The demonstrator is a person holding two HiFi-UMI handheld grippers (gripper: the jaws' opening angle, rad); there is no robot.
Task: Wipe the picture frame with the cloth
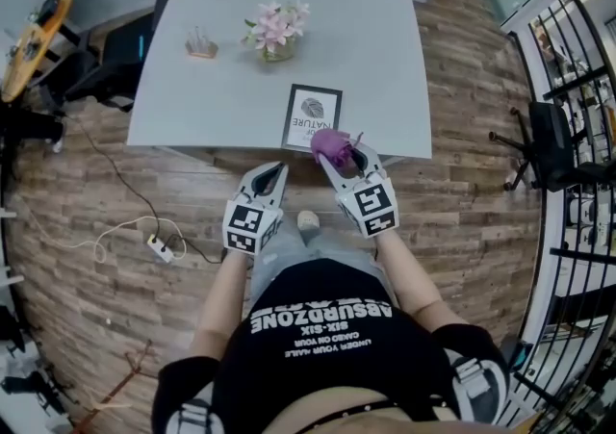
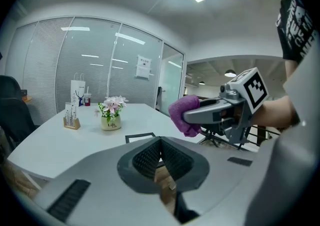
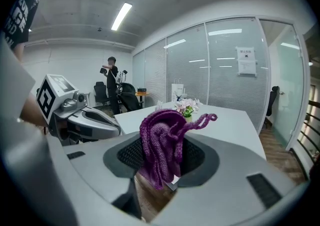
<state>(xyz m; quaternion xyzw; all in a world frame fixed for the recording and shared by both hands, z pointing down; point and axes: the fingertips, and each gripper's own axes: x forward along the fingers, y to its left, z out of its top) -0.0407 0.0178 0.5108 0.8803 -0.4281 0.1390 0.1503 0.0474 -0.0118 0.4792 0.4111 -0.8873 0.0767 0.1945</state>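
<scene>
right claw [image 3: 162, 156]: clamped on purple cloth [image 3: 161, 142]
left claw [image 2: 161, 146]: jaws together, nothing between
picture frame [image 1: 312, 116]: flat on bench [image 1: 385, 57], at its 6 o'clock edge
purple cloth position: over frame's 5 o'clock corner, contact unclear
left claw position: 7 o'clock of frame, off the bench
flower pot [image 1: 276, 38]: 11 o'clock of frame, well apart

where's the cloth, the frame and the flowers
cloth [image 3: 161, 142], right gripper view, middle of the bunched purple knit
frame [image 1: 312, 118], head view, centre of the print inside the black border
flowers [image 1: 277, 26], head view, the pink blooms
</scene>
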